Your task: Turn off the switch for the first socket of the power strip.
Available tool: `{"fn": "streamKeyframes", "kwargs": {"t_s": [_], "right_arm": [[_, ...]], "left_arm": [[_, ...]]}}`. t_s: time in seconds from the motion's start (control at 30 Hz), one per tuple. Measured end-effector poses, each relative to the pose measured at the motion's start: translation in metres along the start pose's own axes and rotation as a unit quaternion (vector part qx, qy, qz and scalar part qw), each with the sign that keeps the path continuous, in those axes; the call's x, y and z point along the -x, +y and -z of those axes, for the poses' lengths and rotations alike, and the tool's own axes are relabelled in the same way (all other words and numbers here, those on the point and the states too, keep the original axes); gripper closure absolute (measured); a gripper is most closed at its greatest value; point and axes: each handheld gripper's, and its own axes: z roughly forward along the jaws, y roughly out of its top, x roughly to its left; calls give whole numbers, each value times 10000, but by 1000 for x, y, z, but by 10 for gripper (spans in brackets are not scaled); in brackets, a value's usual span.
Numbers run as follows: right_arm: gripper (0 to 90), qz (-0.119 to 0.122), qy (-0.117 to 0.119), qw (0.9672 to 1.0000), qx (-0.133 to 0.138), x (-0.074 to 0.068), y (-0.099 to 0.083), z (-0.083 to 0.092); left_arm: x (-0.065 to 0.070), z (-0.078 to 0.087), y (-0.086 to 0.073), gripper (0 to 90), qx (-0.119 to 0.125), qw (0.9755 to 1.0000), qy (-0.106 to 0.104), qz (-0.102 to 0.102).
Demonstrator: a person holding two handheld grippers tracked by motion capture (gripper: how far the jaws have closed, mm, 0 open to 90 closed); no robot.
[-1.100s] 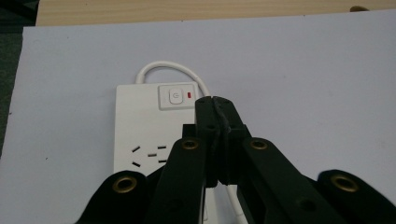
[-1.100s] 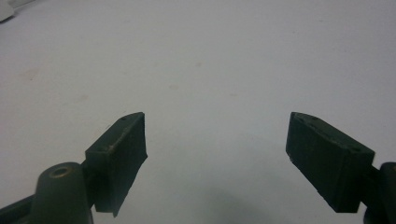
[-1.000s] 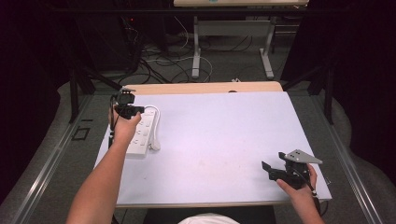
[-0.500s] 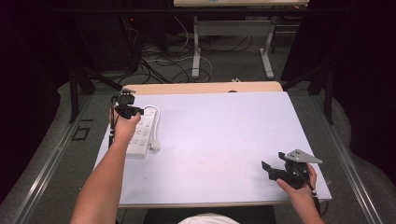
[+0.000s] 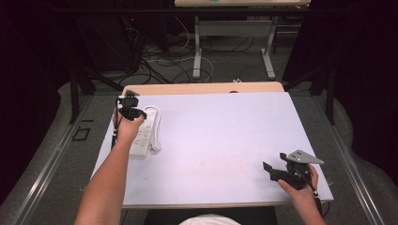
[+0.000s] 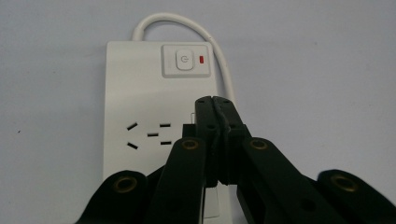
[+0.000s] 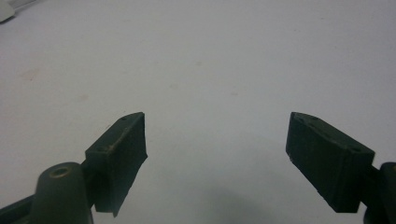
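Note:
A white power strip (image 5: 140, 137) lies along the left edge of the pale table (image 5: 225, 126), its cord (image 5: 157, 123) looping beside it. In the left gripper view the power strip (image 6: 140, 88) shows its switch button (image 6: 184, 59) with a red light (image 6: 201, 59) lit beside it, and a socket below. My left gripper (image 6: 215, 100) is shut with nothing between its jaws, and its tips hover just short of the switch. In the high view the left gripper (image 5: 131, 111) sits over the strip's far end. My right gripper (image 5: 269, 172) stands open over bare table near the front right corner; in its own view the right gripper (image 7: 217, 123) holds nothing.
A wooden strip (image 5: 202, 88) runs along the table's far edge. Beyond it, loose cables (image 5: 159, 56) lie on the floor around the legs of another desk (image 5: 197, 47). Dark curtains close off both sides.

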Motion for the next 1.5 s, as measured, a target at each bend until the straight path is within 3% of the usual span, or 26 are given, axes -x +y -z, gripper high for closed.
{"fn": "streamKeyframes", "kwargs": {"t_s": [0.3,0.4,1.5], "right_arm": [[199,22,-23,10000,26,0,0,0],[199,24,-23,10000,28,0,0,0],[199,23,-6,10000,52,0,0,1]], "left_arm": [[1,-7,-1,900,-137,9998,3,107],[2,-9,-1,900,-254,9997,4,53],[-1,-20,-5,900,-479,9987,135,140]]}}
